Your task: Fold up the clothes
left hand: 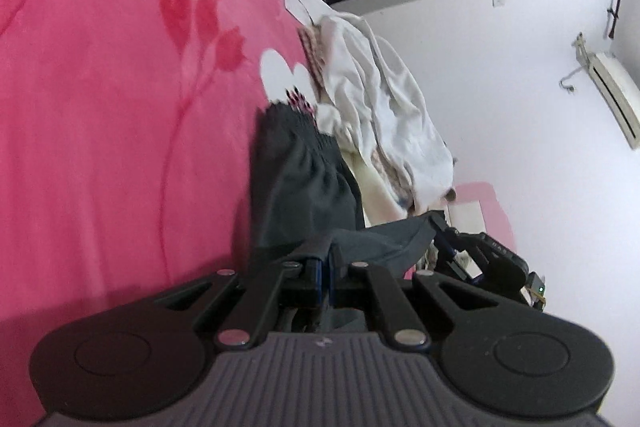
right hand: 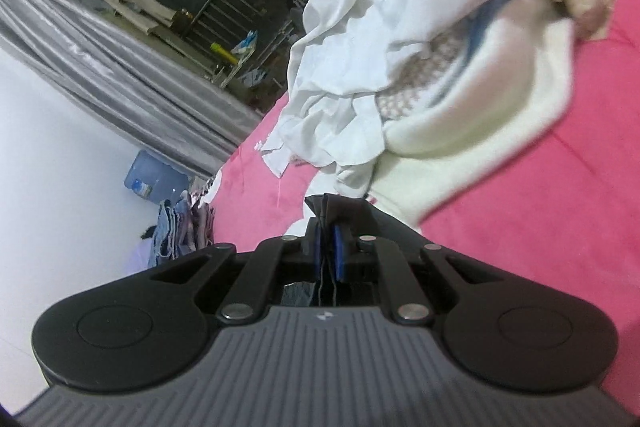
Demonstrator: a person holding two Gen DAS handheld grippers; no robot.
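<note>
Both mounted just behind closed fingers, looking forward along them, tilted, close over pink bedspread (left hand: 100,107). Shared ahead of fingertips: dark garment (left hand: 304,187) pinched at both, white clothes pile (right hand: 360,27) beyond. Right gripper (left hand: 444,227) visible rightward from left view.

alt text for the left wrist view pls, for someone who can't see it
The left gripper has its jaws shut on a dark grey garment lifted over a pink floral bedspread. A pile of white clothes lies beyond it, and the right gripper holds the garment's other end, against a white wall.
</note>
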